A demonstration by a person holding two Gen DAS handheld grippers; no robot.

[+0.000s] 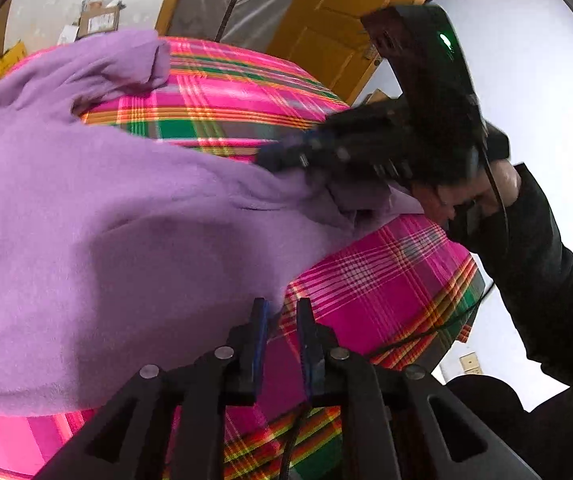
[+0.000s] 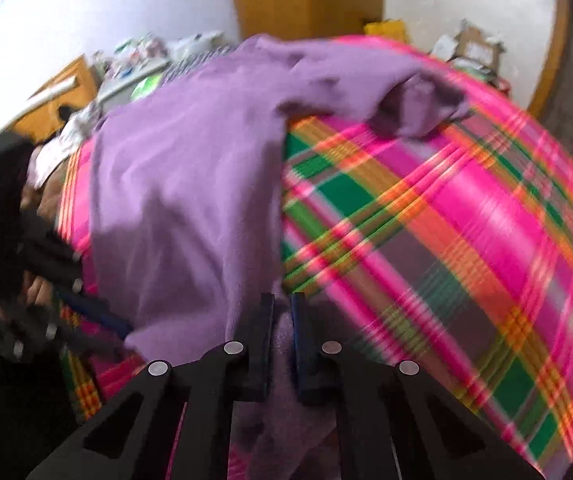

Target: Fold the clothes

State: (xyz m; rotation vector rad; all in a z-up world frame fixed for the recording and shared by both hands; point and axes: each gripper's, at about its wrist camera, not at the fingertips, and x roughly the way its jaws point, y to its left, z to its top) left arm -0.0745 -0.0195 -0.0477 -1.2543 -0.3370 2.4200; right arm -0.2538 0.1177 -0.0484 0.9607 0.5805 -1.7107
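Left wrist view. Purple garment (image 1: pixel 98 216): soft knit, spread over most of the left of a bed covered by a pink, green and orange plaid sheet (image 1: pixel 386 280). One sleeve (image 1: pixel 126 64) lies bunched at the far end. Left gripper (image 1: pixel 280 308): fingers a narrow gap apart, the left one touching the garment's near hem; plaid shows in the gap, and whether any cloth is pinched cannot be told. Right gripper (image 1: pixel 286 156): seen side-on at the garment's right edge, tips closed onto a lifted fold of purple cloth. A hand (image 1: pixel 486 188) in a dark sleeve (image 1: pixel 542 264) holds it. Behind: yellow wooden door (image 1: pixel 338 12), cardboard box (image 1: pixel 98 20).

Right wrist view, blurred. Garment (image 2: pixel 182 184): draped over the left half of the sheet (image 2: pixel 466 220), sleeve (image 2: pixel 414 100) at the far end. Right gripper (image 2: pixel 282 312): fingers close together with purple cloth between them, clamped on the garment's near edge. Left gripper (image 2: pixel 122 328): at the garment's lower left corner, tips against the hem; grip unclear.
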